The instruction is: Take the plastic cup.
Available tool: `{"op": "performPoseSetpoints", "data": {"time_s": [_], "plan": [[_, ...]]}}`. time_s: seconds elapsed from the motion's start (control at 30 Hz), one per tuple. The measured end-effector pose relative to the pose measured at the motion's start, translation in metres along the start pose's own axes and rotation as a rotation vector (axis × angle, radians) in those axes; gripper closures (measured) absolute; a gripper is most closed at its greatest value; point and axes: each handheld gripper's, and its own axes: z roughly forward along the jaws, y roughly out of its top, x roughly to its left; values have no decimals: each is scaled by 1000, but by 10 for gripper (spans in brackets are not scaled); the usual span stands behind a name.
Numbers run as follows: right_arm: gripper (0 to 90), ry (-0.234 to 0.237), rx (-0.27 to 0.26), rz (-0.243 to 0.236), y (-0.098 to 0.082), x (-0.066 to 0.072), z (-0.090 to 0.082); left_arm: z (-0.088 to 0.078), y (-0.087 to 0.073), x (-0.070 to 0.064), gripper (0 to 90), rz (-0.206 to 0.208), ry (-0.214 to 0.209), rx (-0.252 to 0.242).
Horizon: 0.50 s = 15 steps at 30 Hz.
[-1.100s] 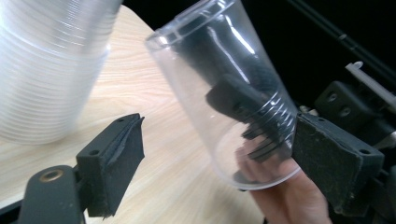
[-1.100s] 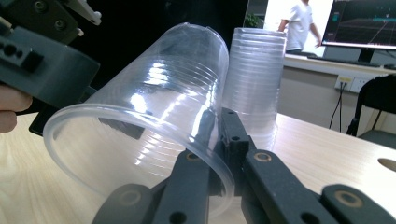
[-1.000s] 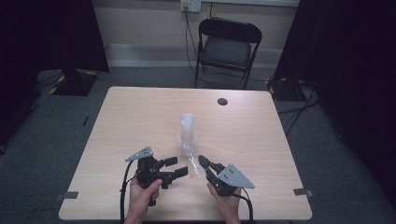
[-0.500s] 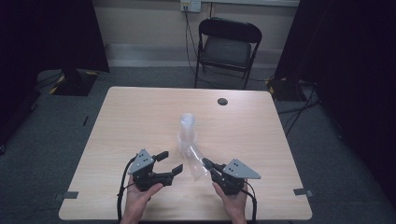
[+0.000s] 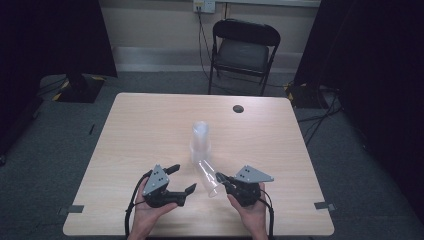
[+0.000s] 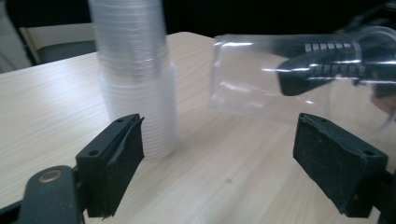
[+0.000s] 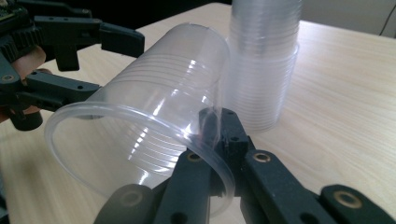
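The left gripper [image 5: 181,181], low and left of centre, has just spread its jaws again with nothing between them, while the right gripper [image 5: 222,178] pinches the rim of a clear plastic cup [image 5: 206,172] lying tilted beside the upright stack of clear cups [image 5: 200,142], so the single cup looks separated

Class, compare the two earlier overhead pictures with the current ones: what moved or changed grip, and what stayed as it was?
The left gripper has just been opening its jaws after a brief narrowing; nothing lies between them. The right gripper stays clamped on the rim of the single clear cup, held on its side beside the stack of cups. Both hands barely shifted; the stack and the table are unchanged.
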Motion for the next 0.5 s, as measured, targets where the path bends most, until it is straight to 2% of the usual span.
{"op": "performPoseSetpoints", "data": {"time_s": [0.07, 0.1, 0.13, 0.17, 0.27, 0.33, 0.5], "plan": [[899, 12, 20, -5, 3, 1, 1, 1, 0, -2, 168, 31, 6, 11], [898, 33, 38, -8, 6, 1, 2, 1, -1, -3, 181, 63, 17, 24], [898, 33, 38, -8, 6, 1, 2, 1, -1, -3, 178, 63, 17, 24], [898, 45, 63, -19, 9, 2, 3, 1, -1, -5, 177, 86, 16, 26], [898, 60, 80, -27, 11, 2, 4, 2, -1, -7, 168, 106, 18, 30], [899, 68, 118, -47, 15, 4, 6, 2, -1, -9, 164, 129, 22, 37], [899, 79, 146, -52, 18, 3, 7, 4, -3, -9, 158, 152, 33, 39]]}}
